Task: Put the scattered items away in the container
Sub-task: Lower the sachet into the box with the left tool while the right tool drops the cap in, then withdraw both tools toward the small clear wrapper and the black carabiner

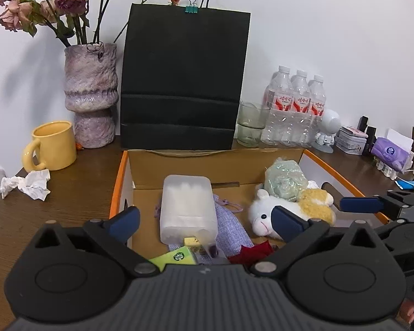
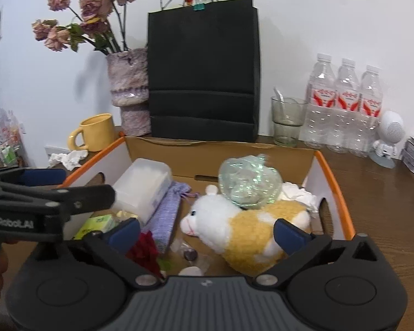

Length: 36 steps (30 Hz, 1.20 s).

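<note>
Hovering over the orange-rimmed cardboard box (image 1: 118, 182) near the tabletop's back edge, left gripper (image 1: 205, 222) and right gripper (image 2: 207, 231) gape wide, empty — plush toy (image 2: 243, 231), cotton-swab box (image 1: 187, 207) inside.

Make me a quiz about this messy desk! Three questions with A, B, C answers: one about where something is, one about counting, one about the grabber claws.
1. Where is the plush toy?
A. On top of the black bag
B. Inside the cardboard box
C. Inside the yellow mug

2. How many water bottles stand by the wall?
A. One
B. Three
C. Six

3. What are the left gripper and right gripper doing?
A. Both open, holding nothing
B. Both squeezing the toy
C. One holds the mug

Answers:
1. B, the toy lies on the box floor among other items.
2. B, three caps and three red labels show side by side.
3. A, each gripper's blue pads stand wide apart with nothing pinched.
</note>
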Each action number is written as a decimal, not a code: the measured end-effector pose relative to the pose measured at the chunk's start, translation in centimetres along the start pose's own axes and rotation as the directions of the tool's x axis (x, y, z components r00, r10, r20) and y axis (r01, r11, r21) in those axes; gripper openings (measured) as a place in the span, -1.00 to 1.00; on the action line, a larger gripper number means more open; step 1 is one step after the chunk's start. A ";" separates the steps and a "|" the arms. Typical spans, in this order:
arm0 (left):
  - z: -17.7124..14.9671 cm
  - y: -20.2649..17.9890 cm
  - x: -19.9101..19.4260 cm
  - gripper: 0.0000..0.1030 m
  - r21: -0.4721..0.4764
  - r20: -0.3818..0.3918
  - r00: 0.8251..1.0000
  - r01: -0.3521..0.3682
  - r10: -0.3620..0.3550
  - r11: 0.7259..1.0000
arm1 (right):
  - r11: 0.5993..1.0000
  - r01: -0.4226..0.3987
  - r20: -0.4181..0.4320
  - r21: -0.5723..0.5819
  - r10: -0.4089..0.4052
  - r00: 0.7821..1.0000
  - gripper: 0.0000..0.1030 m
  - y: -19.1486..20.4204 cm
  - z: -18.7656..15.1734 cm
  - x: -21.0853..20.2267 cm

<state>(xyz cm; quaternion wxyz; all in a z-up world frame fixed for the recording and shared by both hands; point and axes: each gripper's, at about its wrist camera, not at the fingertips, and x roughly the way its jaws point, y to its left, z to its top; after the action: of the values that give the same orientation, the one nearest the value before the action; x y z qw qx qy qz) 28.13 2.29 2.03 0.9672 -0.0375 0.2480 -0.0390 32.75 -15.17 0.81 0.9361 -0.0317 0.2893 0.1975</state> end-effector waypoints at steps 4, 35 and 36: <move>0.0 0.0 0.0 1.00 -0.003 -0.001 1.000 -0.026 0.026 1.000 | 1.000 0.019 -0.007 0.012 -0.019 1.000 1.00 -0.4 -0.1 -0.2; -5.5 -9.8 -1.9 1.00 0.049 -0.173 0.972 0.170 -0.160 0.984 | 0.993 0.119 -0.081 -0.010 -0.120 0.989 0.97 -8.4 -7.8 -6.7; -5.8 -10.7 -1.4 0.99 0.056 -0.181 0.971 0.167 -0.155 0.984 | 0.993 0.118 -0.087 -0.013 -0.119 0.989 0.96 -8.7 -8.0 -6.5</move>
<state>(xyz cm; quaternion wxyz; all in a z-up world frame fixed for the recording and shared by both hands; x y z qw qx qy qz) 23.53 -8.52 -1.39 0.9359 -0.0198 0.3272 -0.1293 26.98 -26.83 -2.74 0.9325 -0.0613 0.3267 0.1412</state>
